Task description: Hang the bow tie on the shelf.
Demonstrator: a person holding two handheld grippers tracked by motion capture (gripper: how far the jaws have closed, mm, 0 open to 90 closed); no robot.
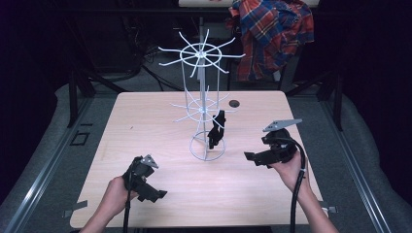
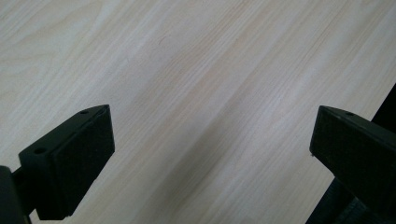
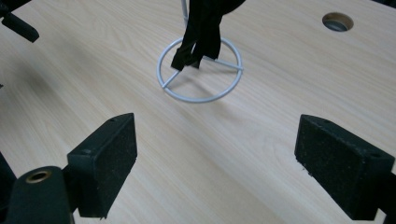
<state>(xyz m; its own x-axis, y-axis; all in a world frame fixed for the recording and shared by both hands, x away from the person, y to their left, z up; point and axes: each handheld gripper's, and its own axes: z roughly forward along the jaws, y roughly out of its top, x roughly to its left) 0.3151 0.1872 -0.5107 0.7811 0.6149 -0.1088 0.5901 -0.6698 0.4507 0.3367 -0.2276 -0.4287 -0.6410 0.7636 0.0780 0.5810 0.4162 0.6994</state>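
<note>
A white wire rack with two tiers of radiating hooks stands on a ring base at the middle of the table. A black strip of fabric hangs from a lower hook, and its ends dangle over the base. My right gripper is held to the right of the rack and points at it; its jaws are open with nothing between them. My left gripper rests near the front left of the table, open over bare wood.
The light wooden table has a round cable hole behind the rack, also seen in the right gripper view. A plaid shirt hangs beyond the table's far edge. Dark floor and rails surround the table.
</note>
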